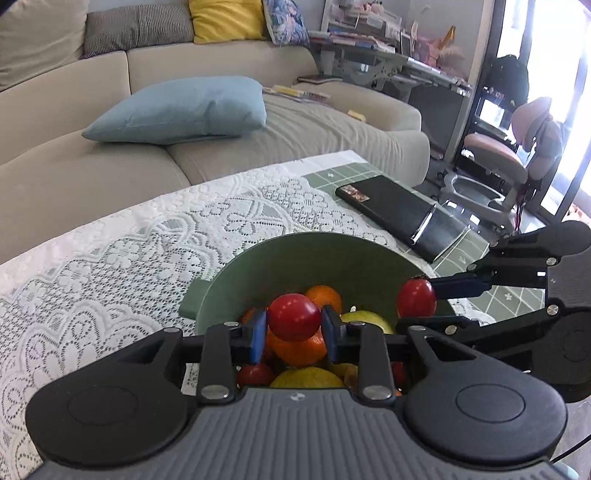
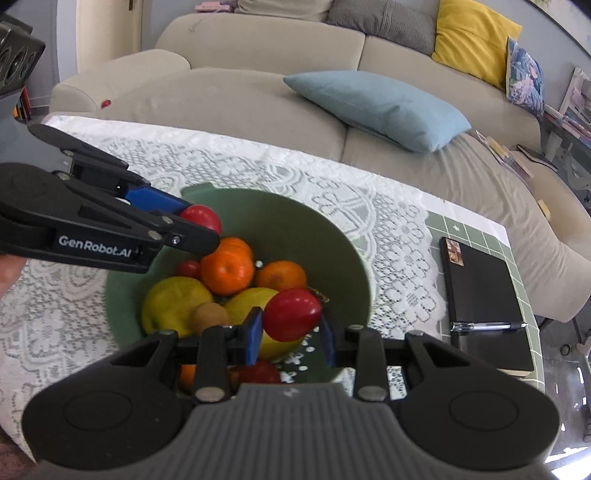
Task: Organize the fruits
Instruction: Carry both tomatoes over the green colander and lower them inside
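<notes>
Carrying a red tomato (image 1: 293, 322) clamped in left tongs (image 1: 294, 328) and another red tomato (image 2: 290, 319) clamped in right tongs (image 2: 291, 334) over the green bowl (image 2: 280, 218), probably needing release inside next.

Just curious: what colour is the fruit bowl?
Sage green bowl; clearest in the right wrist view.

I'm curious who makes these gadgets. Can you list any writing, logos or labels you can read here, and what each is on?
"GenRobot.AI": white lettering on the side of the left gripper, seen from the right wrist camera.
Small white mark on the grey ridged body of the right gripper: too small to read.
Picture sticker on the black notebook: too blurred to read.
Books on the far shelves: too small to read.
</notes>
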Motion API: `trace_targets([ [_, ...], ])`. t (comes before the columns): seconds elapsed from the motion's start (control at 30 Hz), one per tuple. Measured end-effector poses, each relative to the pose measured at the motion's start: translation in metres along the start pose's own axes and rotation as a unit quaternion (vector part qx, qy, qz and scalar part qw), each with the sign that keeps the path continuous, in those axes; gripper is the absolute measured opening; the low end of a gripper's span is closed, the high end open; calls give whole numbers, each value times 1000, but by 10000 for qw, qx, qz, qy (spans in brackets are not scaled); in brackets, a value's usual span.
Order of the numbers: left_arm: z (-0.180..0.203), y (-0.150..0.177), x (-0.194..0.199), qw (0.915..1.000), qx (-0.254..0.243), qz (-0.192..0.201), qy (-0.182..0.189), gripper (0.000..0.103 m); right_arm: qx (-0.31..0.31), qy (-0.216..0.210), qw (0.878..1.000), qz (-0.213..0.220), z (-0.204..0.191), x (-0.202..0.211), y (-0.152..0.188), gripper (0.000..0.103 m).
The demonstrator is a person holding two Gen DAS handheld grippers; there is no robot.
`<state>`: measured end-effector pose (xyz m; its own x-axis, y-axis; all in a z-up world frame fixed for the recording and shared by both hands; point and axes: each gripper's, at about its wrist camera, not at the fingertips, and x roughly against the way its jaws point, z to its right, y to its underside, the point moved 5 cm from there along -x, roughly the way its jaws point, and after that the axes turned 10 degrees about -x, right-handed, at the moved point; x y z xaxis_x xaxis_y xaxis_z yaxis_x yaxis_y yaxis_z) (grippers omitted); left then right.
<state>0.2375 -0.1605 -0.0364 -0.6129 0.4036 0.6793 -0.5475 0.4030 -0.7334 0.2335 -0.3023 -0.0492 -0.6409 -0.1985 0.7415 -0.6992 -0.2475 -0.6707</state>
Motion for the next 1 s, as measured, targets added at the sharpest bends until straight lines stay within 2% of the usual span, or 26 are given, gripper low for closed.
trace_targets([
  [0.43, -1, -12, -35, 9999, 15, -141, -41, 35, -123, 102, 9996, -218, 16, -38, -10, 30],
  [0.67, -8, -10, -53, 9990, 271, -317, 181, 35, -8, 83, 9996, -284, 14, -48, -18, 30],
  [0.77, -12, -8, -58, 9982, 413, -369, 249, 35, 28, 57, 9995, -314, 13, -51, -20, 30],
  [1.0, -9, -9, -56, 9986, 301, -393, 210, 37, -43, -33, 9993, -362, 14, -57, -22, 30],
])
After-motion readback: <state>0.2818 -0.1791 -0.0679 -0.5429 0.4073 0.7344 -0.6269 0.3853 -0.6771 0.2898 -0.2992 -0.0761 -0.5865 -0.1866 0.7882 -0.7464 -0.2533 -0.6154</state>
